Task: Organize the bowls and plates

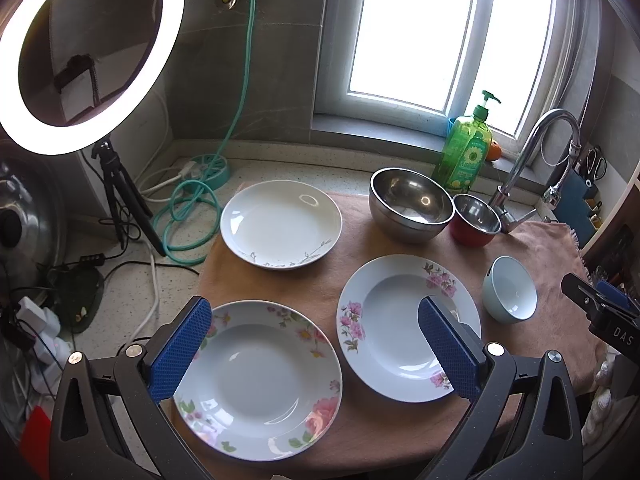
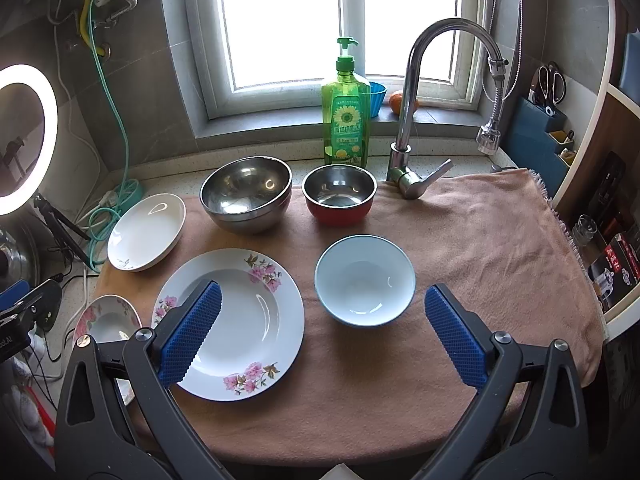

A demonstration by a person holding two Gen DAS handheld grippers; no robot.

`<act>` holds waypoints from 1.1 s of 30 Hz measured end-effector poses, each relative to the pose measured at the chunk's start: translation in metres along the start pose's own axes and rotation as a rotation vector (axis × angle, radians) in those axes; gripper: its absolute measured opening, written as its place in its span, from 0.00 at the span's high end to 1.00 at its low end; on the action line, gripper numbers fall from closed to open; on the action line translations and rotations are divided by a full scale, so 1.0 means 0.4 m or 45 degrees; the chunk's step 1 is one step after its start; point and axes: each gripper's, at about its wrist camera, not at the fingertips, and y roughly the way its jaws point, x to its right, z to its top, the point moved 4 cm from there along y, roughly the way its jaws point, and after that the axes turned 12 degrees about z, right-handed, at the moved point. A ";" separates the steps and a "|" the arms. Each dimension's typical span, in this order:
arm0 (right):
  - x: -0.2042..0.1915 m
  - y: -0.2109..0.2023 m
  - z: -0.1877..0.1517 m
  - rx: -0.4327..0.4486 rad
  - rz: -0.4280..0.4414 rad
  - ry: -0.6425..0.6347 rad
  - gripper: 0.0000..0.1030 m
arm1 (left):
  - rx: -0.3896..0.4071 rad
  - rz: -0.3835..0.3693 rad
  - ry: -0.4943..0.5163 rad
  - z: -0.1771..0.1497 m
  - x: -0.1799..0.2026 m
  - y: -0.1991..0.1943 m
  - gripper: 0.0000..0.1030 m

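Observation:
Three plates lie on a pink towel (image 1: pixel 280 280): a rose-patterned plate (image 1: pixel 260 380) at the near left, a pink-flower plate (image 1: pixel 404 328) (image 2: pixel 232 324) in the middle, and a white plate with grey sprigs (image 1: pixel 280 224) (image 2: pixel 146 232) at the back left. A large steel bowl (image 1: pixel 410 204) (image 2: pixel 246 192), a red-sided steel bowl (image 1: pixel 476 220) (image 2: pixel 339 194) and a pale blue bowl (image 1: pixel 510 290) (image 2: pixel 364 280) stand to the right. My left gripper (image 1: pixel 316 348) is open above the two near plates. My right gripper (image 2: pixel 322 332) is open just in front of the blue bowl.
A green soap bottle (image 2: pixel 346 112) and a tap (image 2: pixel 416 120) stand at the back by the window. A ring light on a tripod (image 1: pixel 92 56), a teal hose (image 1: pixel 192 216) and cables sit left of the towel. A knife block with scissors (image 2: pixel 540 120) is at the right.

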 end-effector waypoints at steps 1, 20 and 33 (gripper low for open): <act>0.000 -0.002 0.003 0.001 -0.001 0.000 0.00 | 0.000 -0.001 0.001 -0.001 0.001 0.001 0.01; 0.059 0.062 -0.054 -0.132 0.066 0.120 0.00 | -0.070 -0.027 0.056 0.000 0.012 0.061 0.01; 0.129 0.132 -0.127 -0.273 0.174 0.319 0.20 | -0.228 -0.156 0.122 -0.004 0.042 0.157 0.25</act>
